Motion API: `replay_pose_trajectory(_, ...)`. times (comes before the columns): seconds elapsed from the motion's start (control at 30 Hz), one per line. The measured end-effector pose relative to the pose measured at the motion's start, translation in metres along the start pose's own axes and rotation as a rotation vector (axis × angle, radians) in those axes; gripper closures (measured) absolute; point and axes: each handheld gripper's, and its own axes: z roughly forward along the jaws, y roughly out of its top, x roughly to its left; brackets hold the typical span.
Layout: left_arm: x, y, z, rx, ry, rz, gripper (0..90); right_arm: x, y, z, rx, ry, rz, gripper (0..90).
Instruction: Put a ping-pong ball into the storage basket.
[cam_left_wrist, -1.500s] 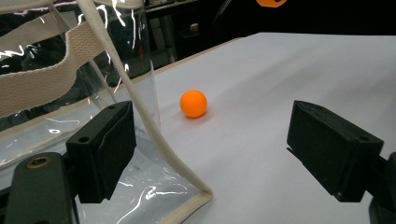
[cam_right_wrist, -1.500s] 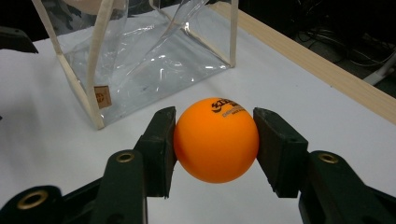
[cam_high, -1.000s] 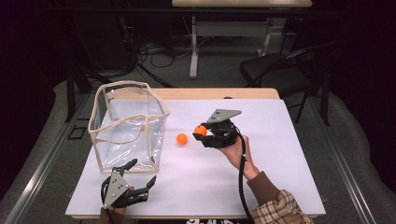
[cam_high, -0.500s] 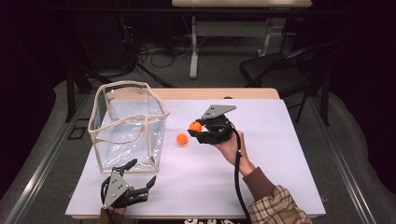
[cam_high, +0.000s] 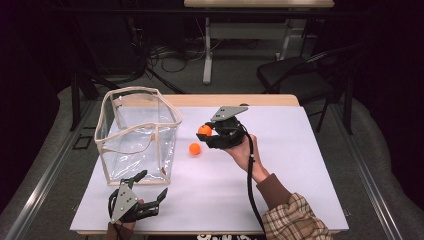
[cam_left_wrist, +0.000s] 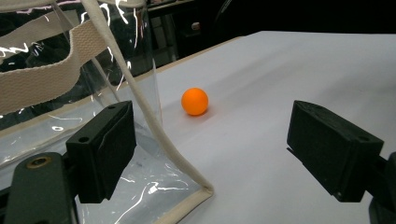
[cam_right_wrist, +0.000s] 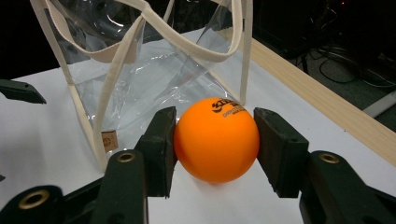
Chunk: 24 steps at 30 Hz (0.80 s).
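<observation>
Orange ball (cam_right_wrist: 216, 139) sides hidden by right gripper (cam_right_wrist: 214, 145), black print partly legible

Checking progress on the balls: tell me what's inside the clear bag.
The clear bag looks empty: only its own straps show through the walls. One orange ball lies outside on the table; another is held by the right gripper.

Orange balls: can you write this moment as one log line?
right hand-held gripper: shut on held ball | left hand-held gripper: open | other ball: on table | clear bag: upright
</observation>
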Motion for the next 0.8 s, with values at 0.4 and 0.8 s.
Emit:
replay_pose_trajectory(0.4, 0.0, 0.0, 0.0, 0.001, 0.004, 0.0, 15.6, -0.003, 0.009, 0.002, -0.009, 0.004, 0.0, 51.0)
replay_pose_trajectory(0.8, 0.0, 0.0, 0.0, 0.0, -0.002, -0.002, 15.6, -0.006, 0.019, 0.007, -0.006, 0.001, -0.006, 51.0)
